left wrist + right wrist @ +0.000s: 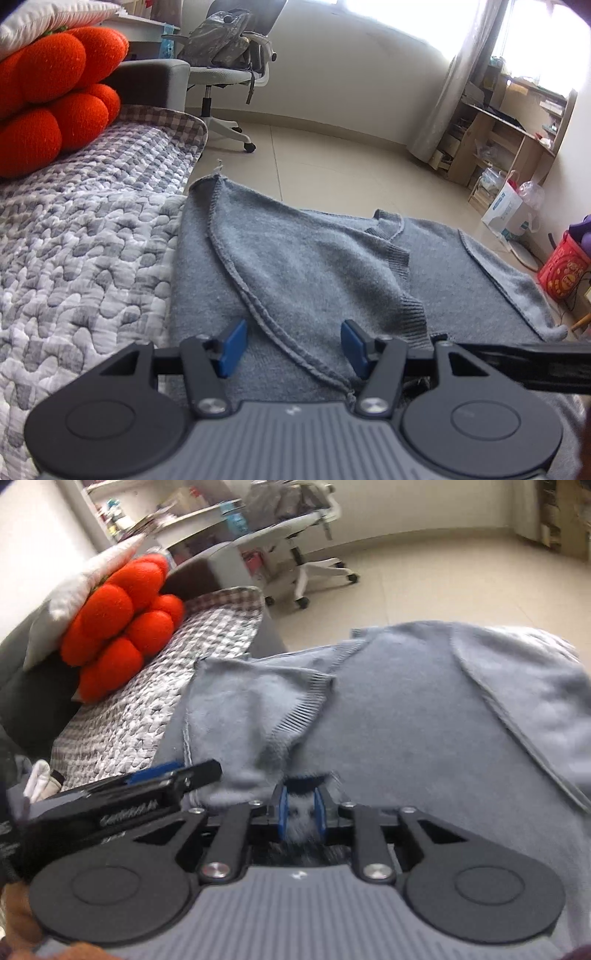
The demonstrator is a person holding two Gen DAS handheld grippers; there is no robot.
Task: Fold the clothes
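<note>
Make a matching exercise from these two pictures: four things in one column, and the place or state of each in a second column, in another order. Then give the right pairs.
Things:
1. grey knitted sweater
2. round orange plush cushion
3. white office chair
4. left gripper

Places or states:
A. stands on the tiled floor, a bag on its seat
B. jaws apart above the knit fabric
C. lies spread out, one sleeve folded across the body
D. rests at the far end of the grey quilted cover

Pairs: 1-C, 2-D, 3-A, 4-B

Sweater's (424,720) near hem under the tongs, right-wrist view motion-blurred
</note>
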